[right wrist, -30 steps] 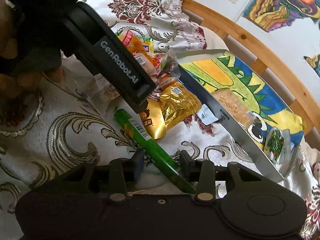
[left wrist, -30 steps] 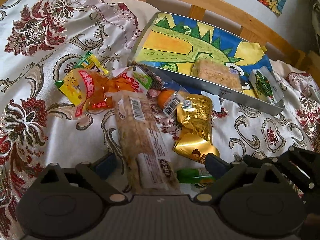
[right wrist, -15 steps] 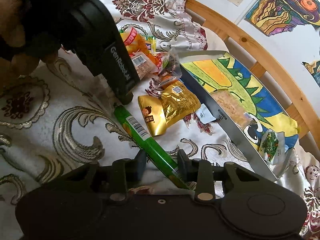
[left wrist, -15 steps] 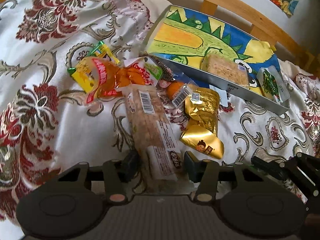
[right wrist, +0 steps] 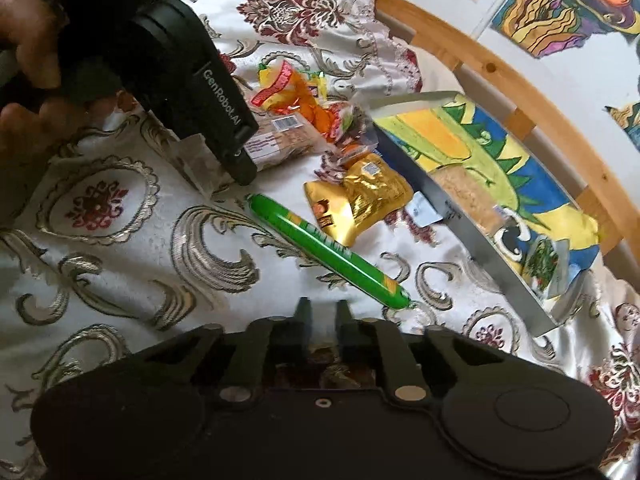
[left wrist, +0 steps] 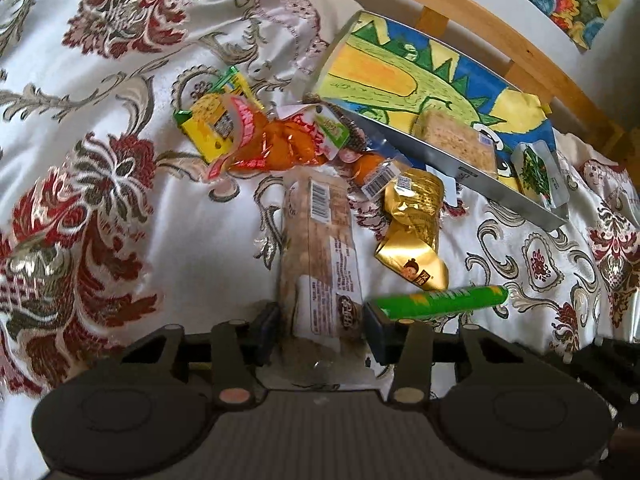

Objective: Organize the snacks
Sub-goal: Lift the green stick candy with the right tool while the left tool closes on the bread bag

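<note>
My left gripper [left wrist: 320,332] is shut on the near end of a long clear-wrapped biscuit pack [left wrist: 316,248], which lies on the bedspread; it also shows in the right wrist view [right wrist: 276,140]. My right gripper [right wrist: 322,312] is nearly shut and empty, just short of a green sausage stick [right wrist: 328,252] lying on the cloth [left wrist: 440,302]. A gold pouch [right wrist: 356,200] lies beyond the stick. A metal tray [left wrist: 448,156] with a dinosaur drawing holds a cracker pack [left wrist: 456,140] and a green-leaf packet [left wrist: 538,172].
A heap of orange, yellow and red snack packets [left wrist: 256,136] lies left of the tray. The wooden bed rail [left wrist: 520,56] runs behind the tray. The flowered bedspread [left wrist: 100,200] spreads to the left. The left gripper body [right wrist: 200,92] crosses the right wrist view.
My left gripper has closed onto the biscuit pack. My right gripper has let the green stick go, drawn back and narrowed; the stick now lies free on the cloth.
</note>
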Motion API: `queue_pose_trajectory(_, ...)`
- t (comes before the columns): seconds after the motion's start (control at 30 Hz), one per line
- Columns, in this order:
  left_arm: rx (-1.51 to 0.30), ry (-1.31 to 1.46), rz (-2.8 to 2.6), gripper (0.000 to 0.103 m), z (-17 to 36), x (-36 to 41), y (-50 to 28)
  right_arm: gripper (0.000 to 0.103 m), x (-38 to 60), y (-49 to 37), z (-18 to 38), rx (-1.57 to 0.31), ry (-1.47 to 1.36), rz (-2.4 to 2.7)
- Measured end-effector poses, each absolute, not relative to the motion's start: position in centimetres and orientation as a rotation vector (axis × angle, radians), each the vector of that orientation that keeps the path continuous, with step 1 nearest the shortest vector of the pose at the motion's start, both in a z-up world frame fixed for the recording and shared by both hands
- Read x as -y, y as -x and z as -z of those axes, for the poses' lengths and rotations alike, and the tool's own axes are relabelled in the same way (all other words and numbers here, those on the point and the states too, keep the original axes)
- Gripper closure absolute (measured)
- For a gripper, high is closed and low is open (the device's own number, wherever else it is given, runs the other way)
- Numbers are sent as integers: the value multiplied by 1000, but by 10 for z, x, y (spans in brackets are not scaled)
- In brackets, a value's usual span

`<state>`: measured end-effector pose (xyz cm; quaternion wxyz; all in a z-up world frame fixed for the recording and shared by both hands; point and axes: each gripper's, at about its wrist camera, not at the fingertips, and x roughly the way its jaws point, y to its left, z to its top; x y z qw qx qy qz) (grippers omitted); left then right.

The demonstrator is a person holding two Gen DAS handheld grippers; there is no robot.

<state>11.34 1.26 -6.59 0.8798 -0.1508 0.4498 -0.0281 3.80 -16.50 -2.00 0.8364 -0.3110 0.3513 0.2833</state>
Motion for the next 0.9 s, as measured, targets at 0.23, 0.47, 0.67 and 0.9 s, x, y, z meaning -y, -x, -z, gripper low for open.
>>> queue_pose_trajectory(0.23, -905, 212, 72, 30, 64, 3, -124, 56, 176, -61, 30, -710, 535, -536)
queue_pose_trajectory(0.47, -907, 85, 90, 25, 70, 19, -141, 34, 179, -88, 44, -648, 592, -618)
queue_pose_trajectory(0.67, -914, 112, 71, 41, 69, 14, -142, 48, 176, -106, 50, -689, 536, -677)
queue_pose_trajectory(0.9, -941, 213, 74, 55, 65, 1, -129, 68, 170, -94, 39, -758, 593, -707)
